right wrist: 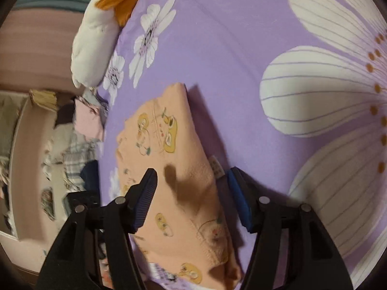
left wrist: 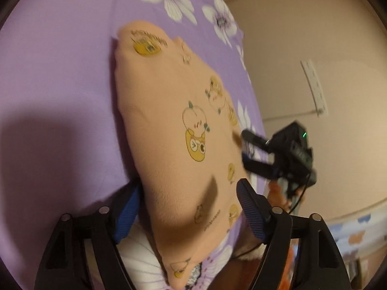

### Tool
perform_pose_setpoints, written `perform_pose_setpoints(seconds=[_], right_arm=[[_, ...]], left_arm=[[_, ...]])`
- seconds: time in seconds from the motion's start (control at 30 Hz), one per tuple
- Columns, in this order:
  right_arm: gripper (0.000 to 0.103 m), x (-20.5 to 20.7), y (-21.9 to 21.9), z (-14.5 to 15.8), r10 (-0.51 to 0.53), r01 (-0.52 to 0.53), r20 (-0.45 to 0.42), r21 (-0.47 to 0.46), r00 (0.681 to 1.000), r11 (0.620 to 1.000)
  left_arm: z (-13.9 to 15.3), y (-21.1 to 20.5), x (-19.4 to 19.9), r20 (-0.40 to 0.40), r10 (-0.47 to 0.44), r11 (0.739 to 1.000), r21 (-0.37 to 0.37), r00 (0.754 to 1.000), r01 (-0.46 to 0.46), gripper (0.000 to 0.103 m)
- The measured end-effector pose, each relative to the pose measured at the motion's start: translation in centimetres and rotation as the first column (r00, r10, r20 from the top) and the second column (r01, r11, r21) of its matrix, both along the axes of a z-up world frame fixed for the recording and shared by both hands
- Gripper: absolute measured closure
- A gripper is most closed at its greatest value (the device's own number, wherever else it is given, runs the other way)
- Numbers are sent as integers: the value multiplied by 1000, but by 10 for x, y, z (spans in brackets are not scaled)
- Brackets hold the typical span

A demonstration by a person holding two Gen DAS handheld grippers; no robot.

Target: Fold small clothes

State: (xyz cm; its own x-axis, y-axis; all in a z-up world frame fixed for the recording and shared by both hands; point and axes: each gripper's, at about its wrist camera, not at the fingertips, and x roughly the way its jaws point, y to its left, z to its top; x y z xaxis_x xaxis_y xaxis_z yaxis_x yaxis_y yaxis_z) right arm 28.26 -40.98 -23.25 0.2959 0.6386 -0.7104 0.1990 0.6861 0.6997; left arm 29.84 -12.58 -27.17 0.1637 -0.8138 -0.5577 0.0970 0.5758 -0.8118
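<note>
A small peach garment printed with yellow cartoon figures lies folded on a purple flowered bedsheet. My left gripper is open, its blue-padded fingers astride the garment's near end. The right gripper shows in the left wrist view at the garment's right edge. In the right wrist view the same garment lies between the spread fingers of my right gripper, which is open. A white care label sticks out at the garment's right edge.
The bed edge runs along the left of the right wrist view, with a pile of other clothes on the floor below. A white and orange plush toy lies at the far bed edge. A wall with a power strip stands right of the bed.
</note>
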Motion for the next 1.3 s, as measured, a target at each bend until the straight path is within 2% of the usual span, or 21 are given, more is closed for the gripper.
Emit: perform_pose_setpoints(seconds=[0.07,0.13,0.27,0.37,0.4,0.5,0.6,0.63,0.67,0.7,0.73,0.77,0.8,0.83,0.9,1.03,1.13,1.17,1.23,1.3], right_arm=[[40,1,0,5,26,-26,17,-43,1000,999],[36,3,-1,2,50,-49,10,-27,999,998],[19,3,10,-11,43,-48,62,94,997,994],[19,7,28,-19,110,-127,85,230,990,965],[19,9,38,-21,119,-134,78,235,990,963],[20,4,50,-15,154,-173,120,170,981,970],[36,2,41,-21,116,-135,107,199,988,971],[50,2,37,-24,104,-120,91,198,990,973],[66,2,34,-27,99,-112,74,185,992,976],[72,1,32,-29,101,-110,60,159,993,981],[75,0,31,-31,105,-114,64,142,992,983],[77,-1,30,-32,105,-116,82,137,991,984],[78,-2,28,-32,105,-116,90,125,990,985],[78,-3,29,-32,97,-107,91,110,991,988],[80,-6,33,-29,92,-100,119,70,989,993],[82,-4,36,-31,42,-53,164,59,986,997],[81,-4,39,-25,26,-35,170,53,985,998],[81,-4,39,-20,18,-29,179,57,984,998],[81,-11,48,8,27,-46,250,71,968,996],[81,-26,57,57,69,-102,412,58,909,993]], left_arm=[[0,2,-2,5,14,1000,-22,1000,-13,27],[-1,3,-4,-2,15,999,-34,1000,-15,27],[-5,7,-1,-22,61,994,-94,998,-62,27],[-4,6,-4,3,88,992,-86,996,-88,27],[-3,3,-6,20,81,994,-69,996,-80,27],[0,-2,-10,60,50,997,-54,997,-46,27],[-3,-2,-7,56,43,995,-87,997,-38,27],[-4,-3,-6,54,41,995,-97,998,-36,27],[-4,-4,-6,47,51,994,-95,998,-46,29],[-5,-5,-6,35,84,993,-90,996,-81,37],[-5,-7,-5,28,98,991,-90,995,-95,42],[-7,-10,-6,34,103,992,-74,994,-100,51],[-9,-12,-6,42,120,993,-15,992,-120,65],[-13,-13,-4,29,138,990,39,990,-139,67],[-14,-11,-5,24,159,987,37,987,-159,70],[-7,-16,-8,74,160,979,115,984,-168,70],[4,-10,-5,-19,224,971,96,974,-221,76],[24,-8,-9,32,223,971,85,974,-225,77],[73,-6,-25,210,210,966,106,955,-235,77],[112,-2,-43,306,192,970,88,933,-228,77]])
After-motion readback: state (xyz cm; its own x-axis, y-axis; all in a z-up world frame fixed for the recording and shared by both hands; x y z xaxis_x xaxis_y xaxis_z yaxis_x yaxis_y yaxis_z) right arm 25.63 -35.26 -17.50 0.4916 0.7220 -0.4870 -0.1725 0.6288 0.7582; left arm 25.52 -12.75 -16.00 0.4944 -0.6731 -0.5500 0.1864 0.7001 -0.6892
